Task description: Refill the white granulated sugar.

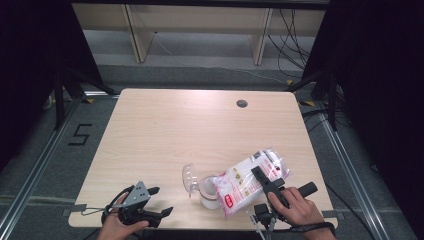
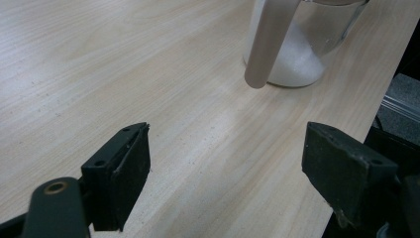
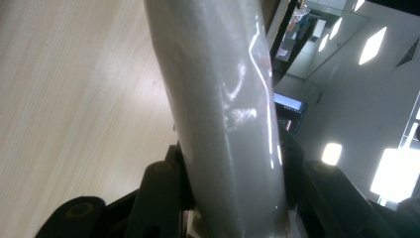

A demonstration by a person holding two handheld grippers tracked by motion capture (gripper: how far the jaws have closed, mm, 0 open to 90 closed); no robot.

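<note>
Pouring under way at the glass jar [image 1: 209, 192], near the table's [image 1: 165, 135] front edge. Right gripper [image 1: 260, 176] clamped on the plastic bag [image 1: 247, 181] of white granules, jaws pressing the bag's body from both sides, bag tipped with its low end over the jar's mouth. Already a white heap [image 2: 296, 62] lying in the jar's bottom, seen through the glass from the left gripper view; well short of full, by the look of it. Jar's clear lid [image 1: 189, 178] swung open, hanging off the jar's left side. Left gripper [image 1: 159, 200] parked to the left of the jar, apart from it, jaws spread wide and holding nothing. Still to come, most likely: more pouring, righting the bag, setting it down beside the jar, then closing the lid, perhaps a job for that idle left gripper.
</note>
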